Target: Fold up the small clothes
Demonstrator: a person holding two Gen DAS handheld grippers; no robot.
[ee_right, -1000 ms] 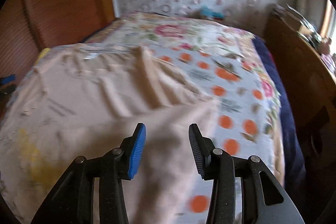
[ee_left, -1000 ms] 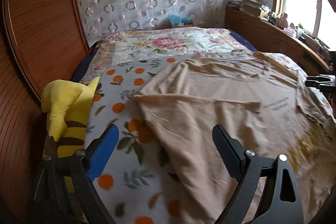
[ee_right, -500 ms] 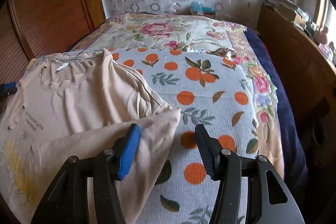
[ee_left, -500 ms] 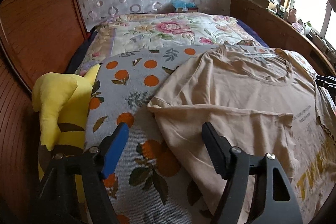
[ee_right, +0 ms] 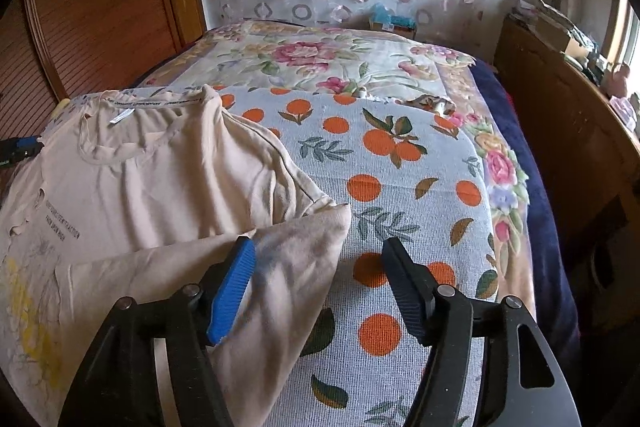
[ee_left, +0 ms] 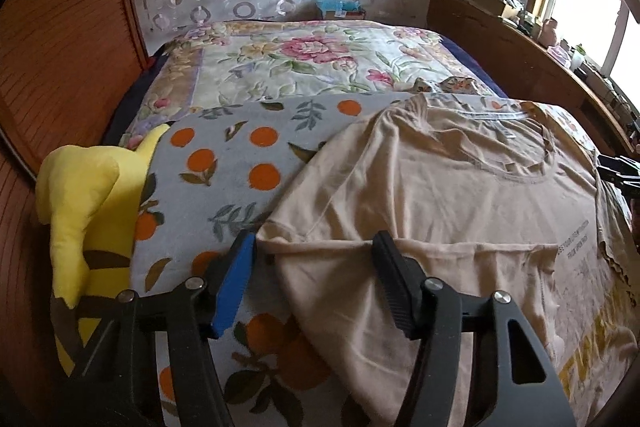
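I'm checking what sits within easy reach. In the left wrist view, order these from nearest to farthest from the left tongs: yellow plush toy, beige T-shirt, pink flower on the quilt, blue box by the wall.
1. beige T-shirt: its sleeve lies between the left tongs.
2. yellow plush toy: at the left bed edge.
3. pink flower: mid-quilt, further up the bed.
4. blue box: against the far wall.

The beige T-shirt (ee_right: 132,183) carries all the lettering there is. Two short lines of small dark print (ee_right: 60,223) run across its chest, too small to read. Below them sit large yellow letters (ee_left: 592,343) (only "TW" comes through, the rest creased). The woven neck tape (ee_right: 152,103) bears repeated tiny print, illegible.
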